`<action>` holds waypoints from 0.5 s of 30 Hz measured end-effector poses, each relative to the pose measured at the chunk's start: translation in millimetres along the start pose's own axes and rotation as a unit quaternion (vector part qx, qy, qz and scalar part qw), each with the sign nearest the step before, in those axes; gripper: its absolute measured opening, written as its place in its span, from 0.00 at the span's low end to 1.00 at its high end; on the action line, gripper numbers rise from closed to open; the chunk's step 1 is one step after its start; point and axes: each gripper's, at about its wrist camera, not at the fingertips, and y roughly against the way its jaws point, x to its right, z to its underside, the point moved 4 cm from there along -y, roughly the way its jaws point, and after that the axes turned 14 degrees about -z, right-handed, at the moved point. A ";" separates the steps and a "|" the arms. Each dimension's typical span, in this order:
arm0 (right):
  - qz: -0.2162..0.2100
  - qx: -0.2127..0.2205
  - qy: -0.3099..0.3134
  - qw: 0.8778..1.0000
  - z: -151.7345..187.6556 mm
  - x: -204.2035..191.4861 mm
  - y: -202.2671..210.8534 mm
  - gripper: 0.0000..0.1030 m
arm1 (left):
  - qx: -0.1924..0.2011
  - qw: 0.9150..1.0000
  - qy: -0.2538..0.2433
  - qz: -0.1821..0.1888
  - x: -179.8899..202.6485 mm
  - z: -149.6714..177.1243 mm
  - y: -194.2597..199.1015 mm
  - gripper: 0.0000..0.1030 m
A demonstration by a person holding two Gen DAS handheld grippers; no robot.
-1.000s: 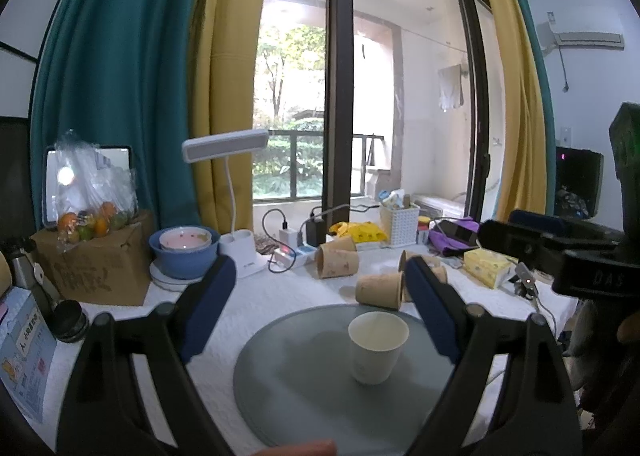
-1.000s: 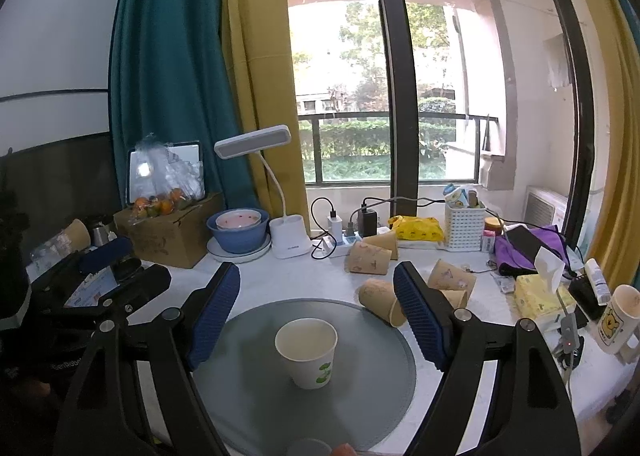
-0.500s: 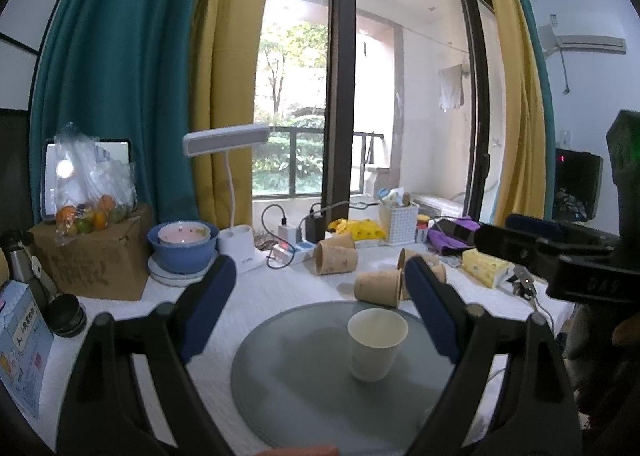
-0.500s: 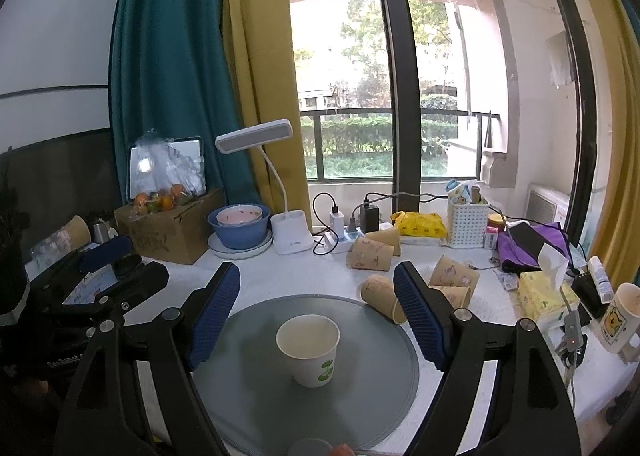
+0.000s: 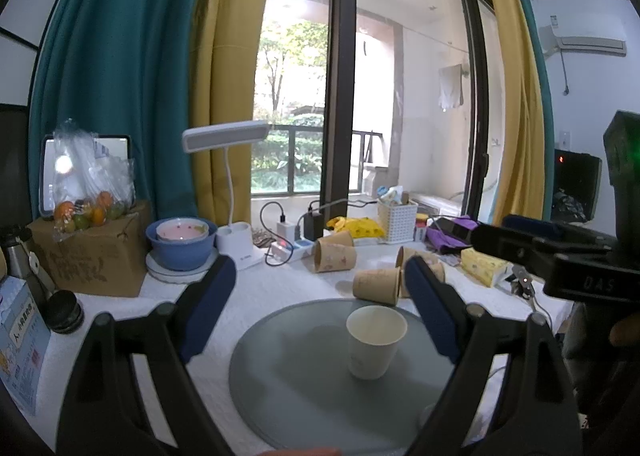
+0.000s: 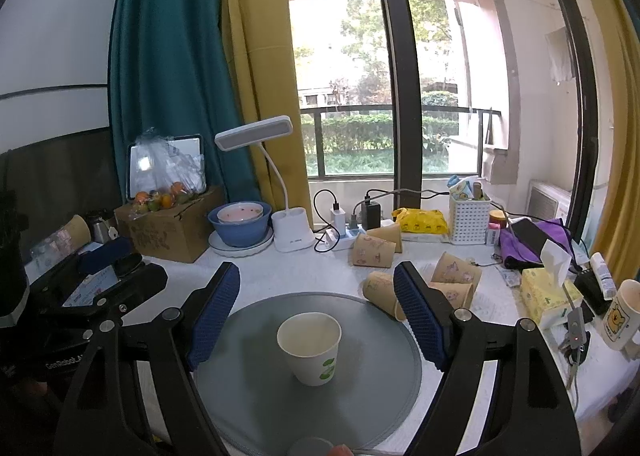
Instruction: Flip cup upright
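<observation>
A white paper cup [image 5: 374, 342] stands upright, mouth up, on a round grey mat [image 5: 280, 372]. It also shows in the right wrist view [image 6: 310, 348], with a green logo, on the mat [image 6: 240, 388]. My left gripper [image 5: 320, 308] is open and empty, raised above and behind the cup, which sits right of its centre line. My right gripper [image 6: 316, 312] is open and empty, with the cup between and below its blue pads [image 6: 418, 314]. Each gripper shows at the edge of the other's view.
Several brown paper cups [image 6: 376, 250] lie on their sides behind the mat. At the back stand a white desk lamp [image 6: 290, 232], a blue bowl [image 6: 240, 224], a cardboard box with fruit [image 6: 168, 216], a power strip and a white basket [image 6: 468, 218]. A tissue box [image 6: 548, 296] and mug [image 6: 622, 316] are right.
Both grippers have lifted and drawn back a little, so the table sits slightly lower in view. The cup has not moved and both grippers stay open.
</observation>
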 end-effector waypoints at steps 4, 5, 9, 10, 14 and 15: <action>0.000 0.000 0.000 1.000 0.4 -0.2 0.0 0.80 | 0.000 1.000 0.001 -0.001 -0.9 -0.6 0.0 0.85; 0.000 0.000 0.000 1.000 0.6 -0.2 0.0 0.80 | 0.000 1.000 0.001 -0.001 -0.5 -0.3 -0.1 0.85; 0.000 0.000 0.000 1.000 0.3 -0.3 0.1 0.80 | 0.000 1.000 0.001 -0.001 -0.8 0.0 -0.2 0.85; 0.000 0.000 0.000 1.000 0.3 -0.3 0.1 0.80 | 0.000 1.000 0.001 0.000 0.4 0.5 -0.1 0.85; 0.000 0.000 0.000 1.000 0.1 -0.2 -0.1 0.80 | 0.000 1.000 0.001 0.001 2.4 2.5 0.8 0.85; 0.000 0.000 0.000 1.000 0.3 -0.4 0.1 0.80 | 0.001 1.000 0.001 0.001 3.5 3.3 1.0 0.85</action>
